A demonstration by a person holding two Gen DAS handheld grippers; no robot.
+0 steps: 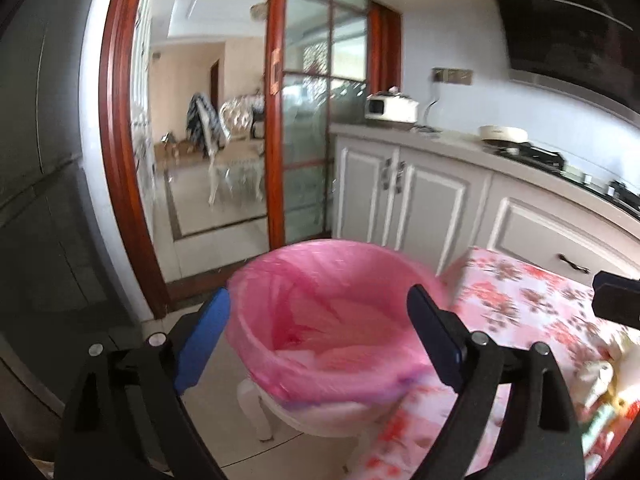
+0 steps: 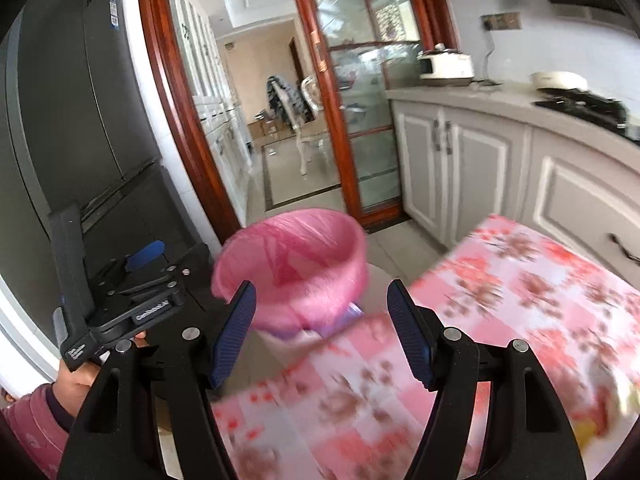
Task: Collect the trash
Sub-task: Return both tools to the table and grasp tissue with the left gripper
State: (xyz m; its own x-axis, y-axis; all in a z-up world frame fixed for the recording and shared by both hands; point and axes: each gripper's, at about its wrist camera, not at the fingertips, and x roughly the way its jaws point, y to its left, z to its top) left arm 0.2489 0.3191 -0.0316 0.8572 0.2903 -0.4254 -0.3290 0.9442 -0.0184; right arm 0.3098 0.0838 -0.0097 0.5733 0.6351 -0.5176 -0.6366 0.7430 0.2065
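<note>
Beside the floral-clothed counter stands the bin, lined with a pink bag, on the tiled floor. Left tool is spread wide, nothing between its blue pads; the bin's mouth sits just beyond and between them. Right tool is also parted and empty, above the counter's edge, with the bin ahead and slightly left of it. Left tool's body shows in the right view, gripped by a hand in a pink sleeve. Some blurred scraps lie on the cloth at far right; what they are I cannot tell.
</note>
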